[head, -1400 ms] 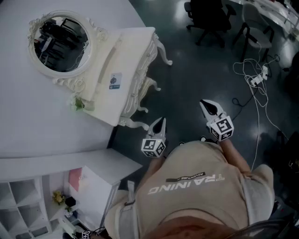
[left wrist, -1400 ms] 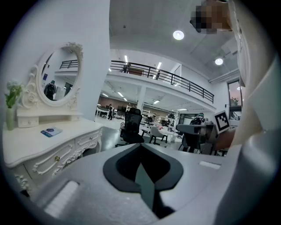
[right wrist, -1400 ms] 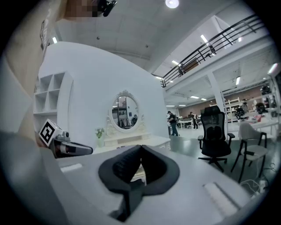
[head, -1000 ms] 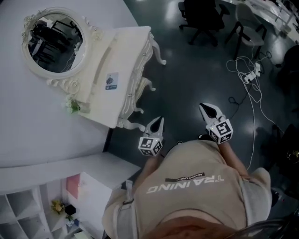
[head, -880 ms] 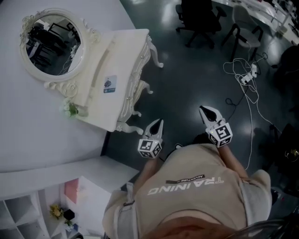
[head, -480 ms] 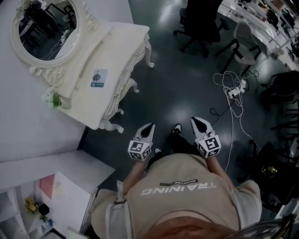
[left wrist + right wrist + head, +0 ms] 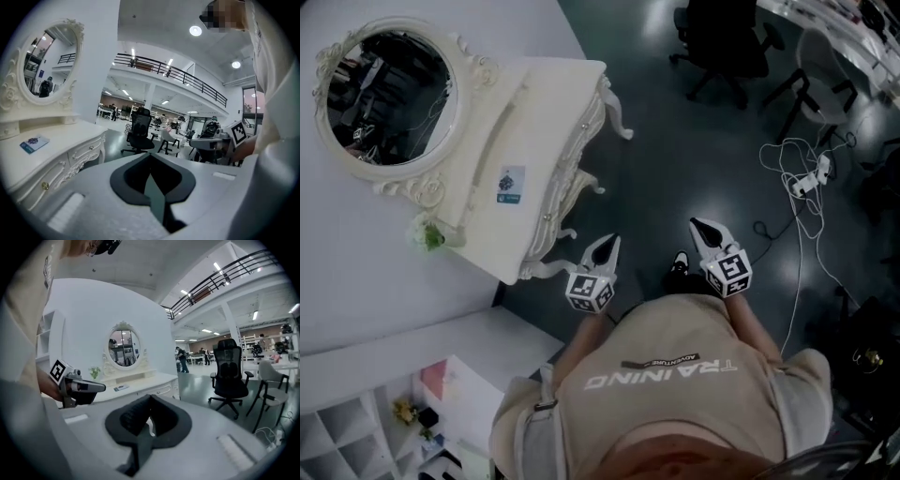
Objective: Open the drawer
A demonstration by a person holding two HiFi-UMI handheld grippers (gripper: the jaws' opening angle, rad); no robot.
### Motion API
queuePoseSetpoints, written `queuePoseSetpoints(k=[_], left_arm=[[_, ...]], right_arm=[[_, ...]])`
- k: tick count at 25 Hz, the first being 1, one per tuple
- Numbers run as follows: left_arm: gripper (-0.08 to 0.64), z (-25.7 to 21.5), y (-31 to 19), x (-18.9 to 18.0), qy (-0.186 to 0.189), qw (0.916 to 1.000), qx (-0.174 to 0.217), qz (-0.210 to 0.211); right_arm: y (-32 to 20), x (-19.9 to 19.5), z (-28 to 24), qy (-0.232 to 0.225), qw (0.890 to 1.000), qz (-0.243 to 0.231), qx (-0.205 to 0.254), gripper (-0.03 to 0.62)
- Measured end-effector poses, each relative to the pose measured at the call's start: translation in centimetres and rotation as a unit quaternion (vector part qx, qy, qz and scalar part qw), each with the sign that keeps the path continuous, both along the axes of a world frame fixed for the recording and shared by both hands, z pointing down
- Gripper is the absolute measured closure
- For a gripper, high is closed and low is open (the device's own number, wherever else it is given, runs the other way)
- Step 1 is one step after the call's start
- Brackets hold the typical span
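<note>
**Both claws clenched and empty, drawer shut**

Person stands on the dark floor [image 7: 694, 141], just off the near end of a white vanity counter [image 7: 539, 112]. Both claws are held out at chest level, pointing ahead.

Left claw [image 7: 608, 243]: its own view shows the dark pads pressed together with nothing between them [image 7: 150, 158]. In the head view its tip shows beside the counter's near curved leg [image 7: 551, 268]; no contact seen.

Right claw [image 7: 697, 226]: also clenched, pads meeting, nothing gripped [image 7: 150, 400]. It sits to the right of the left claw, over open floor and well apart from the counter. Each claw appears at the edge of the other's view.

Drawer [image 7: 565, 178]: set in the carved front of the counter, under the top. Fronts sit flush and closed. In the left gripper view the drawer fronts [image 7: 86, 153] run along the left side, a small round knob [image 7: 45, 185] visible, clear of the claw. The right gripper view shows the same front [image 7: 161, 391] far behind its pads.

On the counter: an oval mirror [image 7: 384, 98] in an ornate white frame at the back, a small printed card [image 7: 509, 184] lying flat on the top, a small green plant [image 7: 428, 236] at the near back corner.

Around: black office chair [image 7: 727, 37] across the floor, a tangle of white cable [image 7: 811, 173] to the right, a white shelf unit [image 7: 356, 422] at lower left.
</note>
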State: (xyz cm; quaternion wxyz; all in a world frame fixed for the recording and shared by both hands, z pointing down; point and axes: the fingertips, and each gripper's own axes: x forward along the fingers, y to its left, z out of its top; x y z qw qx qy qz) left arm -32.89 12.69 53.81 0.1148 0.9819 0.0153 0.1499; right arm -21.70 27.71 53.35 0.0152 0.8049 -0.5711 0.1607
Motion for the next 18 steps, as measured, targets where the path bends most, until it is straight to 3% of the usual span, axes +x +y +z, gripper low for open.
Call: queuePoseSetpoints(k=[6, 13, 18], left_arm=[[0.552, -0.5, -1.2, 7.8, -0.007, 0.9982, 0.046, -0.038], [0.552, 1.6, -2.5, 10.6, -0.043, 0.9973, 0.014, -0.058], [0.552, 3.3, -5.2, 14.1, -0.038, 0.9983, -0.002, -0.043]], right_arm=[[-0.4, 7.4, 2.7, -0.019, 0.999, -0.046, -0.009, 0.597], [-2.9, 11.1, 5.1, -0.041, 0.996, -0.08, -0.025, 0.597], [-6.4, 13.6, 6.6, -0.042, 0.995, -0.083, -0.037, 0.597]])
